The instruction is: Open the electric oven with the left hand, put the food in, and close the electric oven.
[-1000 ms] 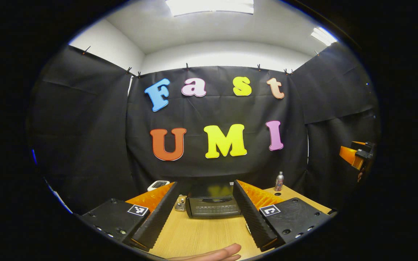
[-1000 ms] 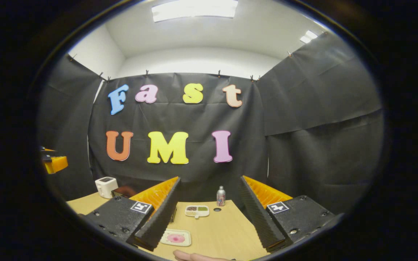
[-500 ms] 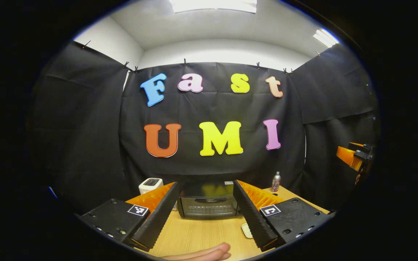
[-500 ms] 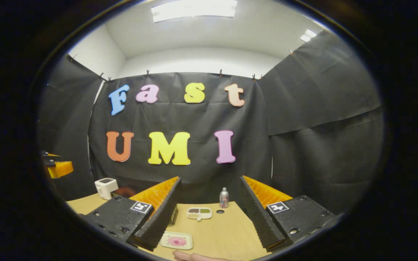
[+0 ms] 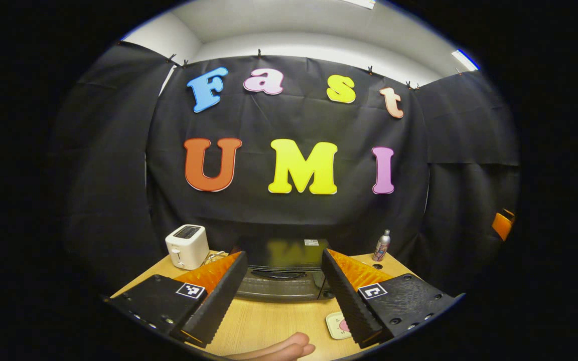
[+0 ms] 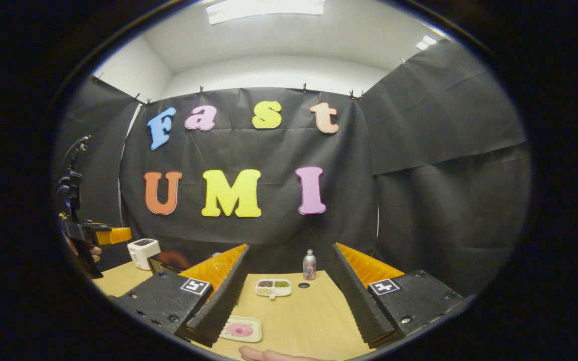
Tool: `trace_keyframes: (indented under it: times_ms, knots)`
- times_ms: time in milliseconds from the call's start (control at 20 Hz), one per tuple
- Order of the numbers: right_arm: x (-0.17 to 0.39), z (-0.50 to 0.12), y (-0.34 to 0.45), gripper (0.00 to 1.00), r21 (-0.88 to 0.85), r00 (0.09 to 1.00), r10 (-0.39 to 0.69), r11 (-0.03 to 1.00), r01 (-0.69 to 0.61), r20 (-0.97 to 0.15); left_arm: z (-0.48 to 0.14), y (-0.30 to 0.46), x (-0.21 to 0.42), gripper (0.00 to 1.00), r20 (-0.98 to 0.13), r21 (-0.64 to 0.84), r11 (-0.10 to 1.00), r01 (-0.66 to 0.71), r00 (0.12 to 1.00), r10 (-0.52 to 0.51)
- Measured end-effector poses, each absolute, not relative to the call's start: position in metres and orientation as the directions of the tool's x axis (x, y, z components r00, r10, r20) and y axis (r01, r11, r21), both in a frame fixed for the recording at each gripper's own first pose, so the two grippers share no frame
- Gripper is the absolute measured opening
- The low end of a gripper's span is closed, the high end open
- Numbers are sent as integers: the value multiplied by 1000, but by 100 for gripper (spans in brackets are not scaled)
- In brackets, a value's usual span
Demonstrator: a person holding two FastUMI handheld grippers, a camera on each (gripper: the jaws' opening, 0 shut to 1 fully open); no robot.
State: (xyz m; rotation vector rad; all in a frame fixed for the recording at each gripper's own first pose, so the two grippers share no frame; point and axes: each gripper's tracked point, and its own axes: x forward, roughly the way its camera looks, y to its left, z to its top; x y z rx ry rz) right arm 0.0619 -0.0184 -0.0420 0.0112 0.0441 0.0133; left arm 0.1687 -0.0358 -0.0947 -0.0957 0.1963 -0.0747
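- The step in hand looked like the approach to the black electric oven with a dark glass door (image 5: 281, 276), which stood shut at the back of the light wooden table (image 5: 269, 326), framed between the left gripper's own two fingers in the left gripper view.
- The left gripper (image 5: 283, 293) had its fingers spread wide with nothing between them, short of the oven and not touching it.
- The curved handle (image 5: 280, 273) ran along the top of the door; I judged the next move called for lowering the left gripper onto that bar, closing on it and swinging the door down.
- The food, a pink round piece on a pale rectangular tray (image 6: 240, 329), lay on the table near the front, just beside the right gripper's left finger in the right gripper view.
- The right gripper (image 6: 289, 296) was likewise spread and empty, held above the table.
- A white compartment tray of mixed foods (image 6: 273, 287) and a small metal bottle (image 6: 309, 264) sat farther back; a white toaster (image 5: 186, 245) stood left of the oven.
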Motion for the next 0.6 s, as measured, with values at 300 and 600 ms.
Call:
trace_keyframes:
  times_ms: [300, 600]
  knots:
    - [66, -54, -36, 100, -20, 998, 2, 1000, -3, -59, -179, -39, 250, 95, -375, -102, 994, 46, 924, -81]
    - [71, -65, -57, 100, -10, 997, -9, 1000, 9, -76, -238, -44, 302, 95, -475, -86, 995, 52, 876, -86]
